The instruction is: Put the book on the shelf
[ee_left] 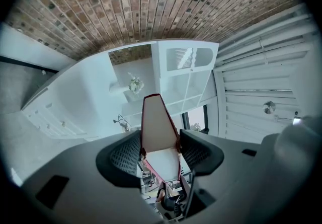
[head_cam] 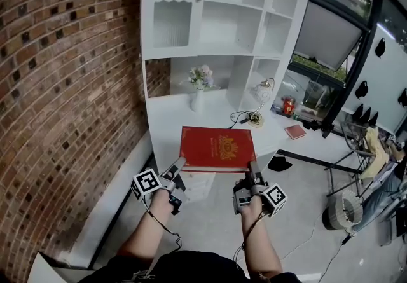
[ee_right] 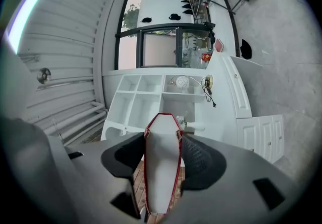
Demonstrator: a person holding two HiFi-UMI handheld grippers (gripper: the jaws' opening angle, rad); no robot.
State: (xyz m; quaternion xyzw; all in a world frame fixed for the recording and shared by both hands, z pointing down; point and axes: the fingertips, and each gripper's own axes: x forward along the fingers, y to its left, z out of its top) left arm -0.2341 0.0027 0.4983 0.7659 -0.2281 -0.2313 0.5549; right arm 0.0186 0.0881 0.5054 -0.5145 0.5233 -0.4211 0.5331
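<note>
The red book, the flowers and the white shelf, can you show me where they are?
red book [head_cam: 218, 147]: head view, on the middle of its front cover.
flowers [head_cam: 201, 75]: head view, on the blossoms.
white shelf [head_cam: 191, 52]: head view, on the white board under its glass door.

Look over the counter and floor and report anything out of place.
A dark crumpled item lies on the floor beside the white counter, as if dropped. Otherwise nothing stands out: the flower vase stands upright, nothing looks spilled, and the red book is held level.
</note>
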